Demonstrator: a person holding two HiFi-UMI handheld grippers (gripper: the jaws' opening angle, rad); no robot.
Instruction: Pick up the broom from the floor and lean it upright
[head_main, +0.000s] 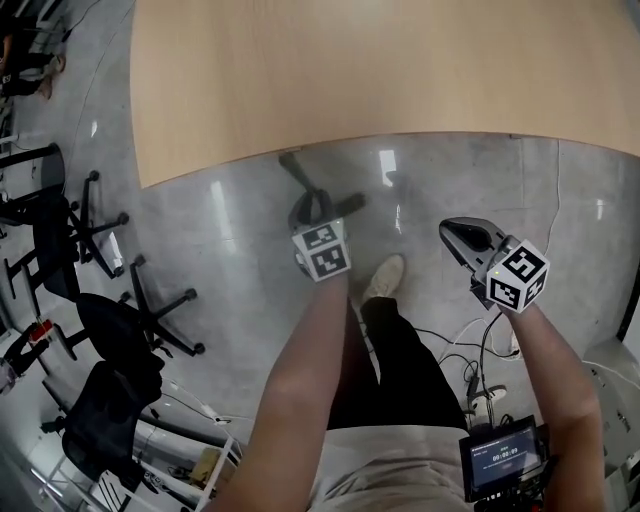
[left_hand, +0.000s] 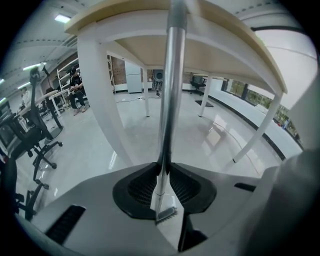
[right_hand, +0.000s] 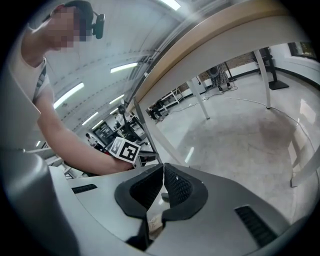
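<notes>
Standing on shiny grey floor (head_main: 220, 230), wooden worktop (head_main: 350, 70) ahead. Left claw (left_hand: 162, 170) clamps the broom handle (left_hand: 172, 90) sticking forward from it; right claw (right_hand: 163, 172) closed, empty.

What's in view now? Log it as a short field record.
left gripper: shut on handle
handle: metal, rises from the jaws to the table edge
table: wooden top, ahead of the person
right gripper: shut, empty
chairs: black, at left

Broom handle (left_hand: 171, 75), top cut off at the left gripper view's edge (brush end unseen)
</notes>
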